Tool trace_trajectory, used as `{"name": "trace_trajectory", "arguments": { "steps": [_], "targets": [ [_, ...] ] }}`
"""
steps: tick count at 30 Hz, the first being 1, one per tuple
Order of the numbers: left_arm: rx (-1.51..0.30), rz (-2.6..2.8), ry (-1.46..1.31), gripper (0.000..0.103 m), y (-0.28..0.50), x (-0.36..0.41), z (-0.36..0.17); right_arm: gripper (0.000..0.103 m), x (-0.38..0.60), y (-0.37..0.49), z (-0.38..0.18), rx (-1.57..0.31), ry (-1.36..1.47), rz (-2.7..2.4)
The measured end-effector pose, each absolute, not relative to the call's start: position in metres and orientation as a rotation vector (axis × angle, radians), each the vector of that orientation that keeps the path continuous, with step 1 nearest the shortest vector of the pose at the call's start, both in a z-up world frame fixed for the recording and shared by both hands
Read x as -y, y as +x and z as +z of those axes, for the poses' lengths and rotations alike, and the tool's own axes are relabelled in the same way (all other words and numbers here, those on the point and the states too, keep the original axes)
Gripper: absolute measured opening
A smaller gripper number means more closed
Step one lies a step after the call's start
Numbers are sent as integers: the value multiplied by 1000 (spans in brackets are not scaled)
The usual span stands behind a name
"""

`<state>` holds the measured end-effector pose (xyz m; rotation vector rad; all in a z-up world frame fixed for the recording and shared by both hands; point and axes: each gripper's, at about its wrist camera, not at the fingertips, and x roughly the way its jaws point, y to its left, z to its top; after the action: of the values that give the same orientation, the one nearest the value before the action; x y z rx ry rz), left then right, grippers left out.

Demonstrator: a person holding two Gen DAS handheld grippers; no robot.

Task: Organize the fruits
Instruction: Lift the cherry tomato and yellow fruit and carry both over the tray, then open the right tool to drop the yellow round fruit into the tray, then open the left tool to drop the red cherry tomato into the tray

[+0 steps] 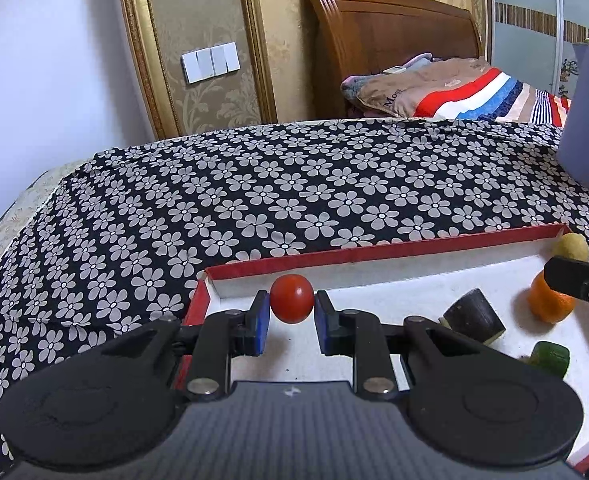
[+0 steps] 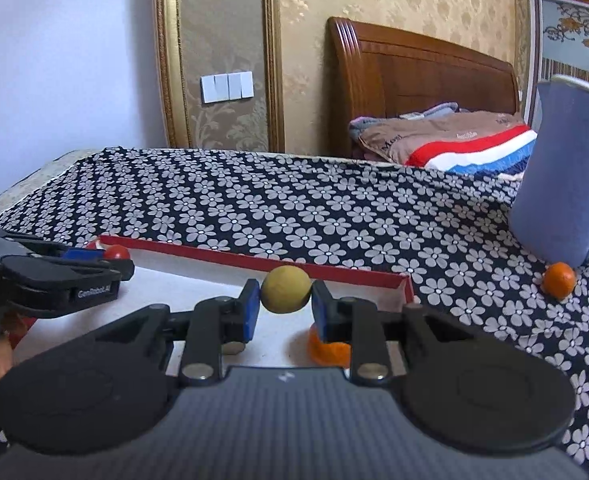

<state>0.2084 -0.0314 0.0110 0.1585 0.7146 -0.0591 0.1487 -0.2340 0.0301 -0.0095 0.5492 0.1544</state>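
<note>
My left gripper [image 1: 292,312] is shut on a red tomato [image 1: 292,298] and holds it over the far left corner of a red-rimmed white tray [image 1: 374,254]. My right gripper [image 2: 285,304] is shut on a round yellow fruit [image 2: 285,289] over the tray's far right part [image 2: 358,274]. In the left wrist view the tray also holds an orange [image 1: 550,302], a dark cut piece [image 1: 474,316] and a green lime piece [image 1: 550,358]. The right gripper shows at that view's right edge [image 1: 578,280]. An orange [image 2: 330,348] lies under the right gripper.
The tray lies on a black cloth with grey flowers [image 1: 254,200]. A blue-grey container [image 2: 562,176] stands at the right, with a small orange [image 2: 559,279] at its base on the cloth. A wooden headboard [image 1: 390,36] and a striped pillow [image 1: 454,92] are behind.
</note>
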Motion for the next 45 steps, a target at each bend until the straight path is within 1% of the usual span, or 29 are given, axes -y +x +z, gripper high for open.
{"name": "trace_trajectory", "arguments": {
  "steps": [23, 24, 26, 27, 28, 33, 37, 41, 42, 43, 44, 45],
  "targets": [
    [-759, -24, 167, 23, 232, 33, -8, 26, 230, 178, 8, -604, -31, 116],
    [-763, -26, 164, 23, 233, 33, -9, 27, 229, 178, 8, -605, -34, 114],
    [-763, -28, 162, 23, 233, 33, -10, 34, 228, 178, 8, -603, -35, 111],
    [-761, -27, 166, 23, 233, 34, -10, 42, 228, 179, 8, -604, -33, 109],
    [-760, -24, 170, 23, 233, 34, -10, 44, 229, 178, 9, -599, -33, 108],
    [-771, -24, 163, 23, 234, 32, -11, 44, 228, 175, 11, -597, -39, 105],
    [-777, -32, 139, 23, 231, 29, -9, 51, 230, 168, 12, -587, -32, 98],
    [-778, -63, 84, 24, 227, 19, -1, 53, 231, 154, 19, -569, -43, 105],
    [-780, -71, 62, 25, 226, 15, 2, 55, 231, 150, 22, -560, -48, 108],
    [-782, -78, 40, 30, 225, 11, 4, 58, 231, 144, 25, -548, -55, 107],
    [-779, -85, 13, 41, 223, 6, 8, 59, 232, 137, 28, -533, -60, 104],
    [-772, -84, -4, 48, 222, 3, 10, 62, 233, 132, 31, -521, -61, 105]
  ]
}}
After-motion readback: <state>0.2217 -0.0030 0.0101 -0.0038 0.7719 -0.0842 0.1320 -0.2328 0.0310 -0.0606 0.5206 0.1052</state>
